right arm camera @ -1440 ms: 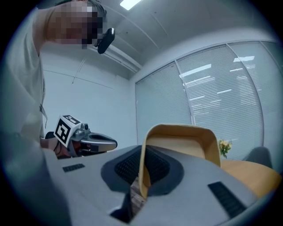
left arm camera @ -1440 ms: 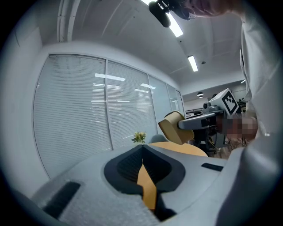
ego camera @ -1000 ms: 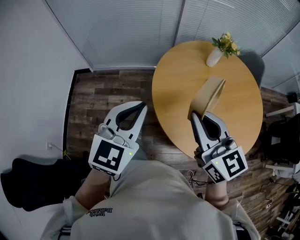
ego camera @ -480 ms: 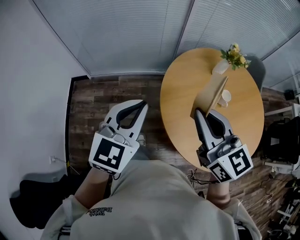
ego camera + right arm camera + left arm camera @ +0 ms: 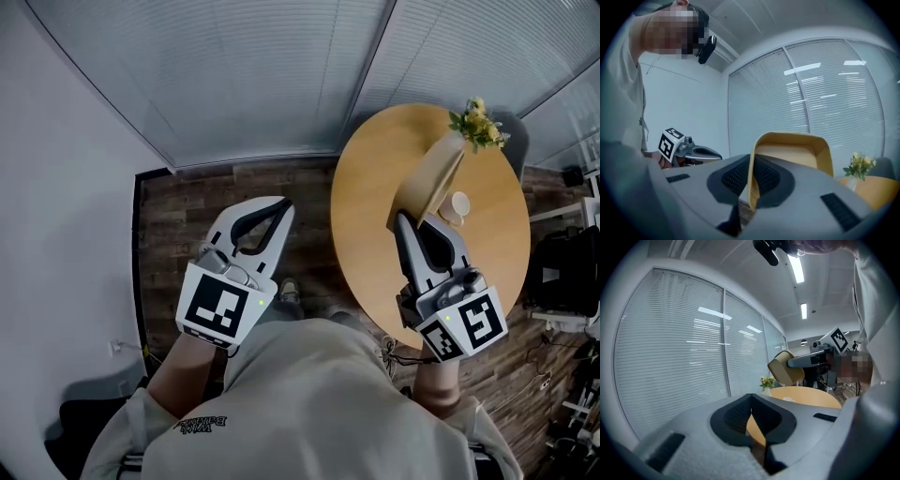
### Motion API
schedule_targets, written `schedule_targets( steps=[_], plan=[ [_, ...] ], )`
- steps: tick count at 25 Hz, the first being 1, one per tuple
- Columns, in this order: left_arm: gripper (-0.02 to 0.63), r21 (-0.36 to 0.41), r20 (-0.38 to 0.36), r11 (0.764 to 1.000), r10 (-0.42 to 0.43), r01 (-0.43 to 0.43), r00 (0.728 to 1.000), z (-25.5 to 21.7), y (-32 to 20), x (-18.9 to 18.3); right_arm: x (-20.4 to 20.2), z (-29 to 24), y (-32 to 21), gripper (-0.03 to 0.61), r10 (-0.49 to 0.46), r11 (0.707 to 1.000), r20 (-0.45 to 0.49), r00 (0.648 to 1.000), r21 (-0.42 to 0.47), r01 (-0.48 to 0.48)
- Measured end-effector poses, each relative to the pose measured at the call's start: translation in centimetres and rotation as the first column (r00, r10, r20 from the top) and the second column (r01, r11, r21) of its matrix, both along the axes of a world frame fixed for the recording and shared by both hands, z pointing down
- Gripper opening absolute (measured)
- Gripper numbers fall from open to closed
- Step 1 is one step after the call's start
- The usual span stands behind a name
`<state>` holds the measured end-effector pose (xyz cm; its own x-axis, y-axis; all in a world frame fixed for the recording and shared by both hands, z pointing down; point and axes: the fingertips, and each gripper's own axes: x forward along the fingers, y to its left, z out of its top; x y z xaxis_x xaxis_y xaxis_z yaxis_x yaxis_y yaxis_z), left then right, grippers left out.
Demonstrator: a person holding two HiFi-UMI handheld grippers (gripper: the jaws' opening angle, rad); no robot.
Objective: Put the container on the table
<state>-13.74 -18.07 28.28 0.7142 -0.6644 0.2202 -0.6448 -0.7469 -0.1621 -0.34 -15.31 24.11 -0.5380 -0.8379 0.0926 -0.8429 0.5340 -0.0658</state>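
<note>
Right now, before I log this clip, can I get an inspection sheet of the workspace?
Surface: round wooden table, mostly bare.
Job's things: tan container, tilted, held in the air over the table, not yet set down.
Clutter: white cup and flowers on the table's far side.
Grippers: right tool shut on the container's wall; left tool shut, empty, off the table over the floor.
Cables: loose wires on the floor near the table's near edge.
Surroundings: blinds behind, wood floor, dark chair to the right.
</note>
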Motion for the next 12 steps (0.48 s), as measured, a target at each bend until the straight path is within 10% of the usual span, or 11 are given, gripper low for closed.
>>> schedule_targets(
  steps=[12],
  plan=[
    [0.021,0.008,-0.023,1.000,0.022,-0.022,0.999,0.0,-2.6,0.9,0.5,0.0,-1.2,0.032,0.027,1.000,-0.041,0.999,-0.002,-0.027]
  ],
)
